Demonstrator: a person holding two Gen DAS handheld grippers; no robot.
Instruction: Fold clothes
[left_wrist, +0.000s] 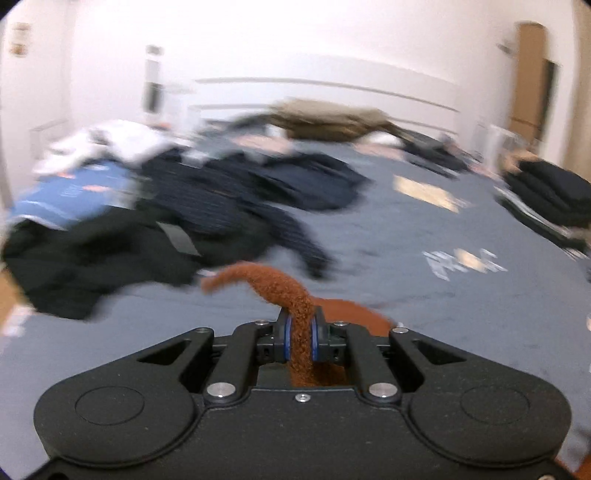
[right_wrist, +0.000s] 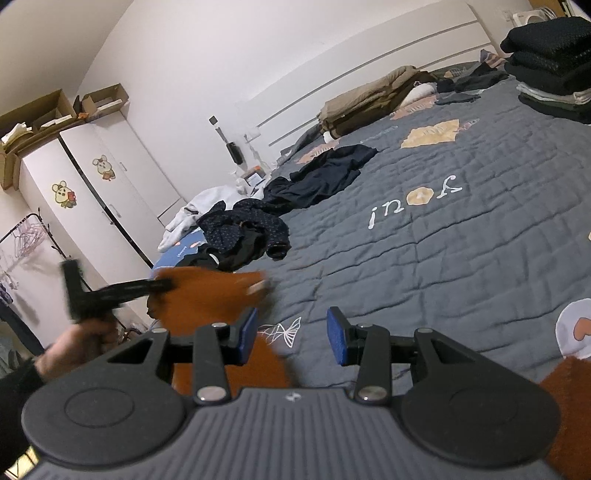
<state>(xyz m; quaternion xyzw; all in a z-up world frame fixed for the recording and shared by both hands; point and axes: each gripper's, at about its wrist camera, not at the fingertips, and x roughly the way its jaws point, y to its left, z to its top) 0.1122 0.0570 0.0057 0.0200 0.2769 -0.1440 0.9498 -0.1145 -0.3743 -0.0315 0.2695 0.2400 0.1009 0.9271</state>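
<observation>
Your left gripper (left_wrist: 301, 341) clamps the soft, light rust fleece garment (left_wrist: 280, 291) by its edge; your right gripper (right_wrist: 291, 341), jaws apart and empty, should pinch the near-right edge.

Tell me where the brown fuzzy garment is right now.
The brown garment is pinched in the shut left gripper, lifted over the grey bedspread at the near edge, left of the open right gripper.

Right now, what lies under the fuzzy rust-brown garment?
The rust-brown garment hangs lifted from the shut left gripper. Below it shows grey quilted bedspread; whatever sits beneath its lower folds is covered.
</observation>
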